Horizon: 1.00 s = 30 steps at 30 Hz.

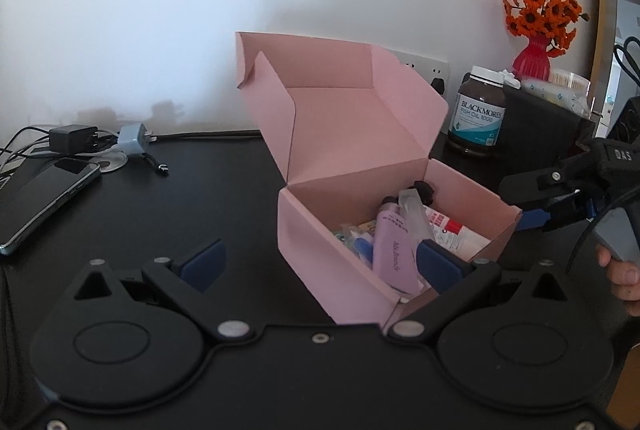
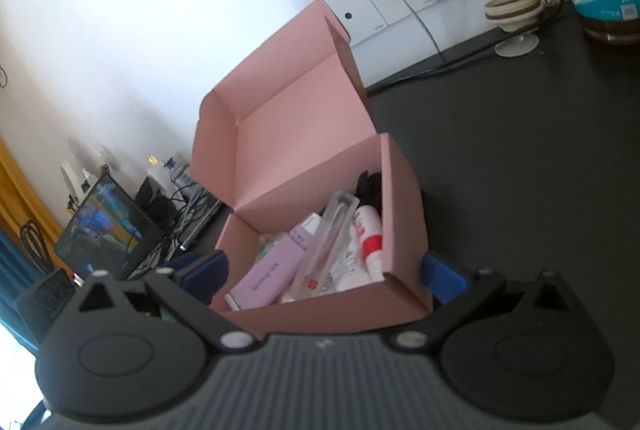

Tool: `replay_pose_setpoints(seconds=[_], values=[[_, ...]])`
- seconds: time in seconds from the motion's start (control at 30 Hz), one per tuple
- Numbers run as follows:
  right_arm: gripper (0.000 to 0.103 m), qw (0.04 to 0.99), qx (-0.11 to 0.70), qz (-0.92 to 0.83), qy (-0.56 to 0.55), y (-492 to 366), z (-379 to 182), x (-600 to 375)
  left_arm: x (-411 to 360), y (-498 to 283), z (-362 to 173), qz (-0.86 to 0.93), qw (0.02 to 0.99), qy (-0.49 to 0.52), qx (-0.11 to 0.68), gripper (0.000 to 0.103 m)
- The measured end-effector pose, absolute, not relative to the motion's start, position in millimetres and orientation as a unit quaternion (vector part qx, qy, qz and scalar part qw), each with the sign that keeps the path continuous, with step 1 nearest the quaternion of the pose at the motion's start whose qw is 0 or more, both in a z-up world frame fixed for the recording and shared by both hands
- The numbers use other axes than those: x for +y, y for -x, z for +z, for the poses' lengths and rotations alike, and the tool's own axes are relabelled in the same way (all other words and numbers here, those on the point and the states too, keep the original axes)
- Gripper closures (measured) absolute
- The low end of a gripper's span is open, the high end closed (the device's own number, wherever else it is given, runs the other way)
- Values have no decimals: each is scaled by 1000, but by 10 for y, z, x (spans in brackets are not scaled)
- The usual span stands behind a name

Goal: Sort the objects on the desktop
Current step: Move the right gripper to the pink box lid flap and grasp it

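The pink box [image 1: 340, 230] sits open on the dark table [image 1: 192, 198], lid flap up, holding a lilac tube [image 1: 394, 254], a clear case [image 2: 328, 242] and a red-and-white tube [image 2: 370, 242]. My left gripper [image 1: 320, 262] is spread wide at the box's near corner, one finger [image 1: 438, 264] over the rim and the other outside it. My right gripper [image 2: 324, 270] is also wide, its fingers either side of the box's end wall, though I can't tell if they touch it.
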State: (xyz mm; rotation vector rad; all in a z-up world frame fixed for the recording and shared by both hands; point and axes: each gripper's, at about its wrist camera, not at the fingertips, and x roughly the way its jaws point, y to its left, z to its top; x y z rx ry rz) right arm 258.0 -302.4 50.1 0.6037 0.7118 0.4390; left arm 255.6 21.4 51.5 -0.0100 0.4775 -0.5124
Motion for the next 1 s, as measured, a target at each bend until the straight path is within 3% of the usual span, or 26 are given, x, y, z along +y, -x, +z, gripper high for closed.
replay_pose_setpoints(seconds=[0.5,0.77,1.0], values=[[1,868,349,228,-269,-2663,601,-3011,254,-2661,460,-270,924,41,269,0],[1,882,325,239,-243,-3147,773,-3063,238,-2659,437,-257,929,32,265,0],[1,872,310,251,-284,-3543,726,-3120,224,-2664,431,-251,931,28,265,0]])
